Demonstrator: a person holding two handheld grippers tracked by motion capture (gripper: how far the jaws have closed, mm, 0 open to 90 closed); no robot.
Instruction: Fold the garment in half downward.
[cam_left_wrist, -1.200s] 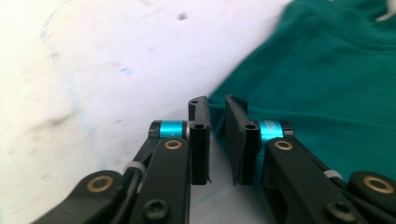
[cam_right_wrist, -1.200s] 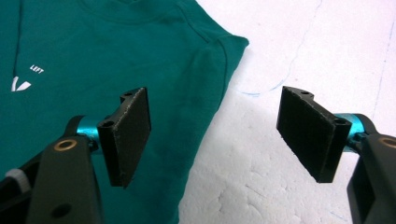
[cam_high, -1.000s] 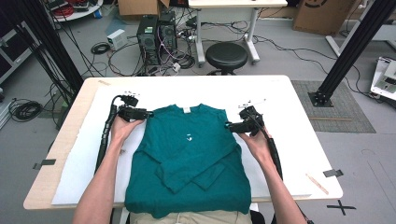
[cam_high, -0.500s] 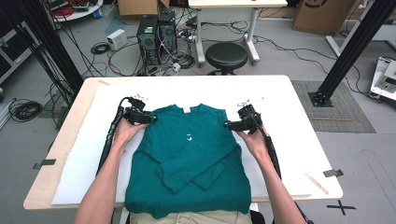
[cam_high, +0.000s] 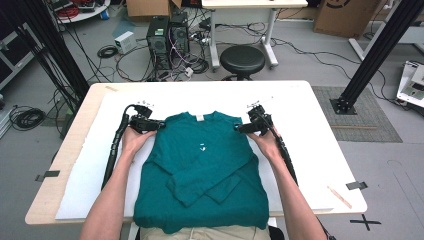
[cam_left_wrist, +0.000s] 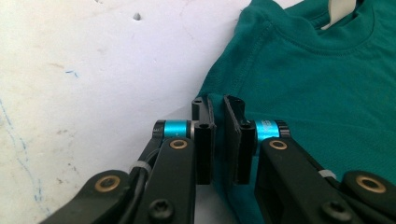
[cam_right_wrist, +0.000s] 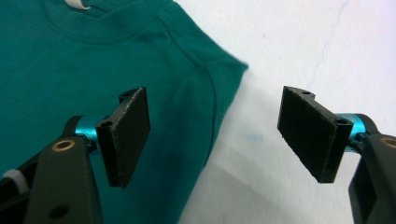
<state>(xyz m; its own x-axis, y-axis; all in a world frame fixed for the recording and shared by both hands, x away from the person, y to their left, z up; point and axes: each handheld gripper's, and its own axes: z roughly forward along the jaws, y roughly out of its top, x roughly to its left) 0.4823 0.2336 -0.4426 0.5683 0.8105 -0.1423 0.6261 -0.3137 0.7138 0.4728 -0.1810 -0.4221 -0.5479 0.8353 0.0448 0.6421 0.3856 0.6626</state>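
A teal long-sleeved shirt (cam_high: 200, 165) lies flat on the white sheet, collar far from me, sleeves folded across its front. My left gripper (cam_high: 159, 125) sits at the shirt's left shoulder. In the left gripper view its jaws (cam_left_wrist: 218, 105) have just been closing and now pinch the shoulder edge of the shirt (cam_left_wrist: 317, 93), fabric showing in the thin gap. My right gripper (cam_high: 240, 128) is at the other shoulder. In the right gripper view it (cam_right_wrist: 215, 126) stands open, one pad (cam_right_wrist: 126, 135) over the shirt (cam_right_wrist: 70, 60), the other over bare sheet, neither touching cloth.
The white sheet (cam_high: 310, 150) covers most of the wooden table (cam_high: 55, 170). A thin wooden stick (cam_high: 339, 196) and a black tape strip (cam_high: 356, 185) lie at the front right. Beyond the far edge stand a stool (cam_high: 242, 59) and computer towers (cam_high: 167, 32).
The left gripper's jaws have closed on the shirt's shoulder edge. The right gripper has slid inward toward the other shoulder, jaws still wide.
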